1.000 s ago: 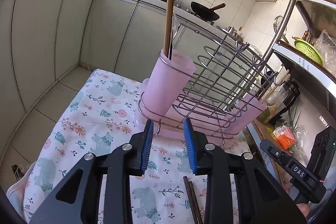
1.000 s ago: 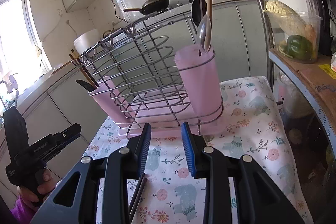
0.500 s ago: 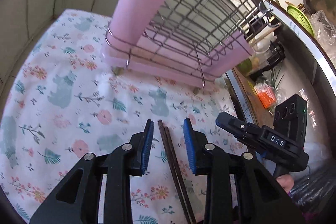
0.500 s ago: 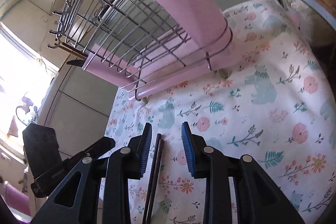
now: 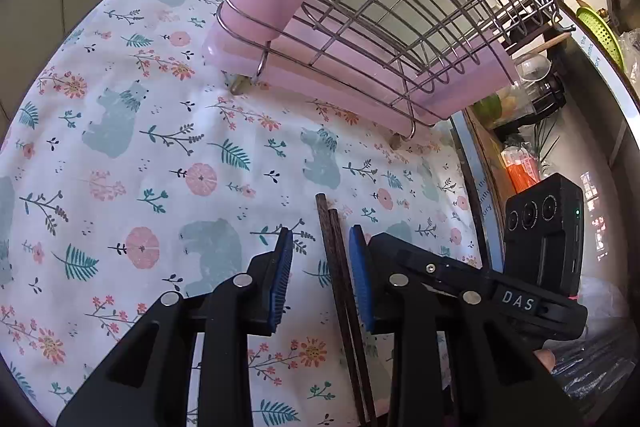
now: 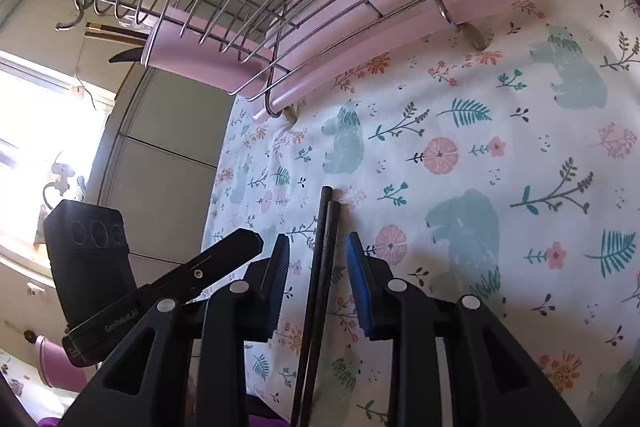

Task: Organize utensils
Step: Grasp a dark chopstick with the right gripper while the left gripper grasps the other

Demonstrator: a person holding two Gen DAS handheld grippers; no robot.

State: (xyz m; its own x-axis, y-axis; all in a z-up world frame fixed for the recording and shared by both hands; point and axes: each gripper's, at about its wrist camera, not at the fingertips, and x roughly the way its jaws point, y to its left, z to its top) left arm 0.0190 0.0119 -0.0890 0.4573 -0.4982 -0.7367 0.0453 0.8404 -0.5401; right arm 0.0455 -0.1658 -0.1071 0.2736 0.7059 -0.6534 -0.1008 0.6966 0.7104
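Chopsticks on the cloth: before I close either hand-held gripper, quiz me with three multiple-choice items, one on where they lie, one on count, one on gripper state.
1. Where do the chopsticks lie?
A. in the pink cup
B. flat on the floral tablecloth, in front of the wire rack
C. on the shelf

2. How many dark chopsticks lie there?
A. one
B. two
C. four

3. How is the right hand-held gripper?
A. open, fingers on either side of the chopsticks
B. shut on the chopsticks
C. shut on the rack

Answers: 1 B, both views show them on the cloth short of the rack. 2 B, two sticks lie side by side. 3 A, the blue pads stand apart from the sticks; the left hand-held gripper is open too.
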